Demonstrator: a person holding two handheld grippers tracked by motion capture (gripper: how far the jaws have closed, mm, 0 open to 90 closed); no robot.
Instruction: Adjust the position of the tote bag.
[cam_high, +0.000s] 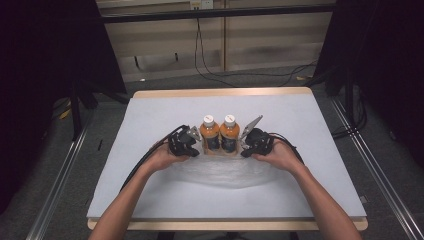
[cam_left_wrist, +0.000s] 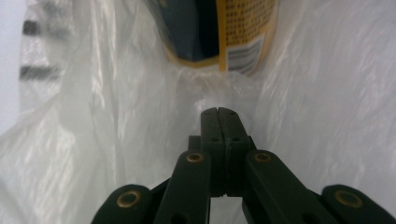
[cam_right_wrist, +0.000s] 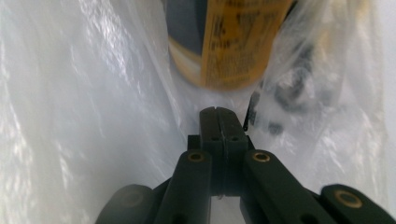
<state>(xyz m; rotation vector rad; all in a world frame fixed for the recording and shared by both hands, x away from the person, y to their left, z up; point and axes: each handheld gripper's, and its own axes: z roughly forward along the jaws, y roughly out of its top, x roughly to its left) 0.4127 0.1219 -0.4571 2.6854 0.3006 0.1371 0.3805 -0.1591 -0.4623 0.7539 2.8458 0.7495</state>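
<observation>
**Item: clear plastic bag with two bottles, held at both sides**

Location. The bag (cam_high: 220, 167) lies at mid tabletop (cam_high: 150, 115), its open part gathered about the feet of two bottles (cam_high: 220, 134) that stand upright, side by side and touching. Loose film spreads flat toward the person. Whether the bottles stand inside the bag or merely on it cannot be told from the high view; the gripper views show film rising on both sides of a bottle's base, which suggests they are inside.

Handling. Bag: thin, soft, crinkled, glossy; judged very light and slippery, liable to tear or slide out if pulled by a single layer. Best taken by a pinched fold near the rim, one hold on each side of the bottles, so the load hangs evenly. Bottles: full of orange drink, white caps, dark and yellow labels; judged stiff, fairly heavy for such film, and apt to topple if one side is raised ahead of the other.

Tongs. Left tongs (cam_left_wrist: 217, 111): jaws fully closed, tips met, pressed into the film just below a bottle's base; a fold appears caught between them, though so thin that the catch is not certain. Right tongs (cam_right_wrist: 217, 110): likewise fully closed, tips together in the film beside the other bottle; same doubt. Neither pair touches a bottle.
</observation>
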